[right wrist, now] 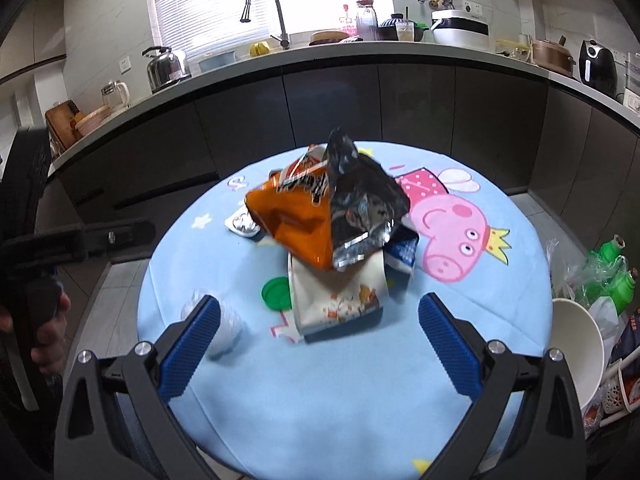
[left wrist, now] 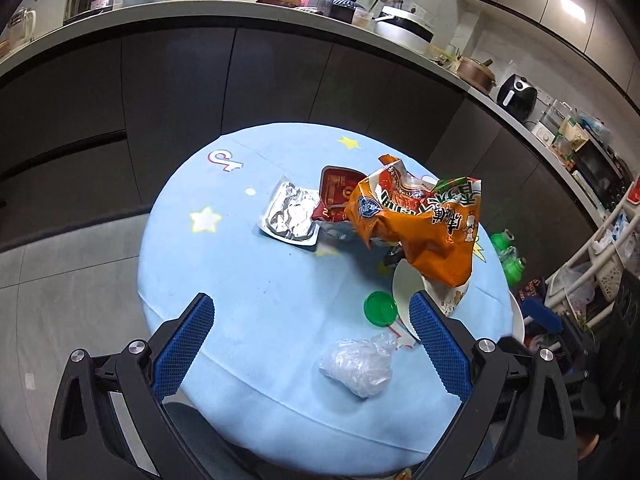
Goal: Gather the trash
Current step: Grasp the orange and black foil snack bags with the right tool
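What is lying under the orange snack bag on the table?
The orange snack bag rests on a white printed wrapper and a blue-white packet; a foil tray and red packet sit at its edge. Anything deeper beneath is covered.

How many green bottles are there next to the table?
2. Both green bottles stand off the right side of the round table, side by side: one farther back, one nearer, beside the white bowl. More may be hidden behind the plastic wrap.
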Demonstrator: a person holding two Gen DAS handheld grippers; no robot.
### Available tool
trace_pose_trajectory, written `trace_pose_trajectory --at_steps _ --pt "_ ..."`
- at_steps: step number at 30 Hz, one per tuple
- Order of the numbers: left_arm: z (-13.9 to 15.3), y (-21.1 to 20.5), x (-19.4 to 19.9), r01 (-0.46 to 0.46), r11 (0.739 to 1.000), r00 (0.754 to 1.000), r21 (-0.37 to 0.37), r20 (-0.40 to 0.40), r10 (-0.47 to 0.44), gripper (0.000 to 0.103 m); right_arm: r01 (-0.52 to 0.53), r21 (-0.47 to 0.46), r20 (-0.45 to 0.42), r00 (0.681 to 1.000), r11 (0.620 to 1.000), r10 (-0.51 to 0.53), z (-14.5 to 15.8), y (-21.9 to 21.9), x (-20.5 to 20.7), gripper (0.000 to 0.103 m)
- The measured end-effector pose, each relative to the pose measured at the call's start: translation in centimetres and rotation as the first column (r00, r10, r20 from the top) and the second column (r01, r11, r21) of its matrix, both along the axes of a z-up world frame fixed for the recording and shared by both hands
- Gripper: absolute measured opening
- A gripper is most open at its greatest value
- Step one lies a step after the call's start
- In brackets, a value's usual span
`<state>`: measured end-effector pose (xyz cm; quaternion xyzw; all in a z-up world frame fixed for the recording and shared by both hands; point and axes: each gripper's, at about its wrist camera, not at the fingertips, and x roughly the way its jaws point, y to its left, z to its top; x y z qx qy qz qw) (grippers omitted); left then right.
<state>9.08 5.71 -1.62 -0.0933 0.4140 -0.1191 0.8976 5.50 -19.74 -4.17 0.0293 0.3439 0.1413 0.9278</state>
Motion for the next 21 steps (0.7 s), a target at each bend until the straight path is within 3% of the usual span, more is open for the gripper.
trace_pose_trajectory --at_steps 6,14,17,18,19,21 --pt "-0.6 0.0 0.5 0.03 0.999 1.0 -0.01 -0.006 -0.03 0.091 0.022 0.032 0.021 1.0 0.999 -0.023 0.8 -0.1 3.8 0.088" --pt "-1.1 0.4 1.8 0.04 0.999 0.999 -0.003 -0.01 -0.04 0.09 0.009 0.024 0.008 1.0 1.0 -0.009 -0.2 1.3 8.9 0.061" --pt "-1.5 0.5 2.5 0.045 0.999 0.999 -0.001 -0.017 -0.045 0.087 -0.004 0.012 -0.003 1.0 1.0 0.004 -0.8 1.7 9.9 0.033" --pt "-1.6 0.4 2.8 0.048 0.999 0.999 0.0 -0.02 -0.048 0.086 -0.012 0.013 -0.006 1.0 1.0 0.012 -0.8 1.8 10.1 0.012" --pt "-1.6 0.3 3.0 0.052 0.999 0.998 0.002 -0.021 -0.051 0.084 -0.017 0.012 -0.008 1.0 1.0 0.017 -0.9 1.8 10.1 0.006" --pt "-1.8 -0.1 3.4 0.06 0.998 0.998 0.007 -0.024 -0.06 0.081 -0.03 0.005 0.011 1.0 1.0 0.03 -0.6 1.8 9.8 0.005"
